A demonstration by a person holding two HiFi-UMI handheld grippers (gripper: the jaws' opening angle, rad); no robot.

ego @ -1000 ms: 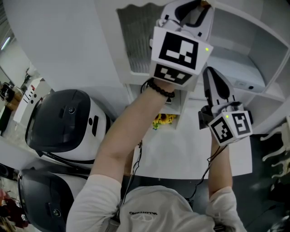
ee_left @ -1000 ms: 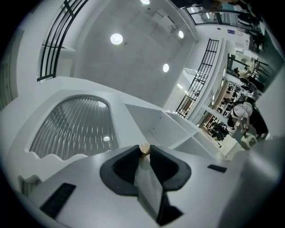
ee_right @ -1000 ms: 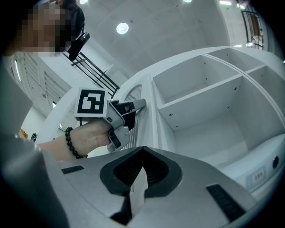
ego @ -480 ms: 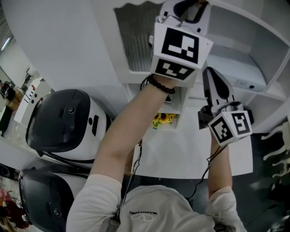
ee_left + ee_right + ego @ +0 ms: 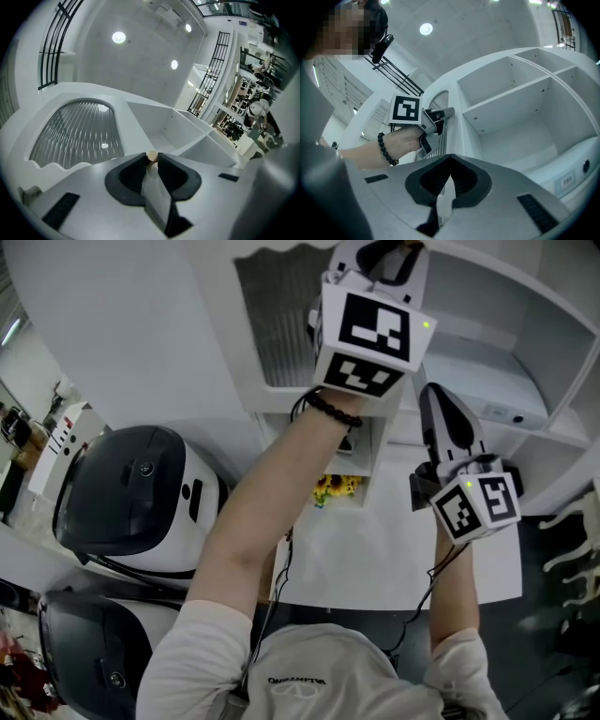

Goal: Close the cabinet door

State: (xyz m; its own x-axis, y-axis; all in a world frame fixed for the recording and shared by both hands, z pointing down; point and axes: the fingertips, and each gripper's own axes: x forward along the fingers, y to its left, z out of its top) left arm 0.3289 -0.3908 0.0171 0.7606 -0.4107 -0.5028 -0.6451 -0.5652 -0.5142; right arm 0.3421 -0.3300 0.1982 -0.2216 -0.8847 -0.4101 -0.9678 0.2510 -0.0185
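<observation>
A white wall cabinet [image 5: 497,362] hangs above me with bare shelves [image 5: 511,108]. Its door [image 5: 277,324] has a ribbed glass panel [image 5: 77,133] and stands partly open. My left gripper [image 5: 389,251] is raised to the door's edge, shut on a small tan wooden knob [image 5: 151,157] held between its tips. The right gripper view shows that gripper [image 5: 436,119] against the ribbed panel. My right gripper [image 5: 433,392] is lower and to the right, pointing up at the open shelves. Its jaws meet with nothing between them [image 5: 450,160].
Two black-and-white domed appliances [image 5: 131,488] [image 5: 94,652] stand at the left below the cabinet. A white counter [image 5: 394,559] lies under my arms, with a small yellow object [image 5: 337,488] near its back edge. A cable hangs by my left forearm.
The left gripper's marker cube sits slightly higher in the head view, still on the knob. The right gripper has not moved.
</observation>
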